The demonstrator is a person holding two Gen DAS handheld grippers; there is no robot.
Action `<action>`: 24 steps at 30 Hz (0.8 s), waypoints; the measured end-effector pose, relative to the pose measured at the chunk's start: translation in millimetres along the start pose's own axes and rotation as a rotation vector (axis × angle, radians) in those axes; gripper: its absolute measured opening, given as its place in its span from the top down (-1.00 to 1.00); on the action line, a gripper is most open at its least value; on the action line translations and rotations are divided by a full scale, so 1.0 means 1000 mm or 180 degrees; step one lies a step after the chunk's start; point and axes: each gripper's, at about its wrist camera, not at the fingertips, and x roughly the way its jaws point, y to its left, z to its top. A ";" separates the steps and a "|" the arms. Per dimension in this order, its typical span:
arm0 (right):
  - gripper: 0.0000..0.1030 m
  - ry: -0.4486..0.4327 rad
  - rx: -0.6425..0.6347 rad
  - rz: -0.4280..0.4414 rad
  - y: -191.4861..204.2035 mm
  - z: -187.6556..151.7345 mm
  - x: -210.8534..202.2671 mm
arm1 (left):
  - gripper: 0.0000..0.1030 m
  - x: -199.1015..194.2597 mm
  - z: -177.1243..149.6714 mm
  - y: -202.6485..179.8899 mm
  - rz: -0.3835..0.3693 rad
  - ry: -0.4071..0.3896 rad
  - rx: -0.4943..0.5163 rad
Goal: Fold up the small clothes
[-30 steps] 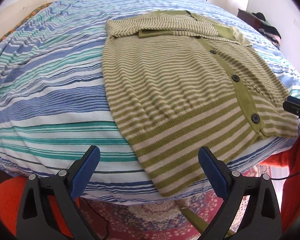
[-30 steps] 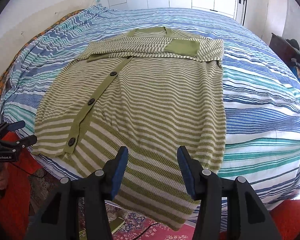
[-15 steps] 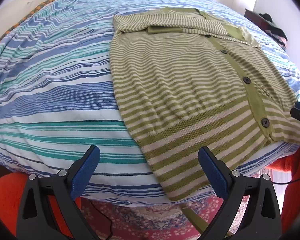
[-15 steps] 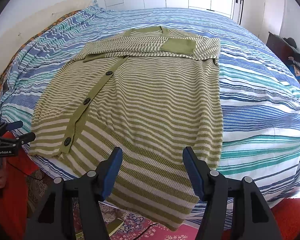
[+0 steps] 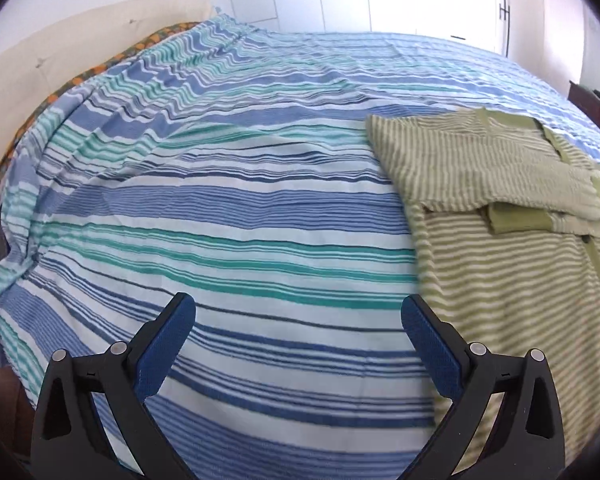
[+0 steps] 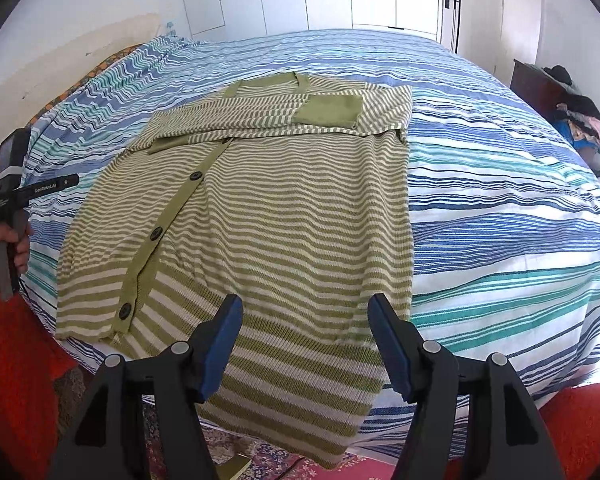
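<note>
**Cardigan at the Foot of the Bed**

The cardigan (image 6: 268, 216) lies flat on the bed (image 6: 500, 184), its hem hanging over the bed's near edge. Its sleeves are folded across its chest at the end farthest from that edge. The button band (image 6: 168, 224) runs along the cardigan's left part. The right gripper (image 6: 306, 344) hovers above the cardigan's hem, its jaws opening with nothing between them. The left gripper (image 5: 298, 344) stands over bare bedding left of the cardigan. A rug (image 6: 260, 452) lies on the floor below the hem. A clothes pile (image 6: 576, 116) sits beyond the bed, far right of the cardigan.
</note>
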 end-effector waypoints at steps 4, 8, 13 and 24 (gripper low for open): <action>-0.26 0.0035 0.0001 -0.0029 0.001 0.001 0.003 | -0.99 0.049 -0.016 0.021 -0.0287 0.0328 -0.0298; -0.26 0.0061 -0.0046 -0.0033 0.004 -0.001 0.005 | -0.99 0.047 -0.021 0.029 -0.0352 0.0220 -0.0365; -0.26 0.0091 -0.0078 0.0002 0.005 -0.002 0.010 | -0.99 0.046 -0.021 0.027 -0.0316 0.0195 -0.0343; -0.26 0.0054 0.0167 0.0147 -0.007 0.002 0.011 | -0.99 0.046 -0.019 0.025 -0.0310 0.0195 -0.0336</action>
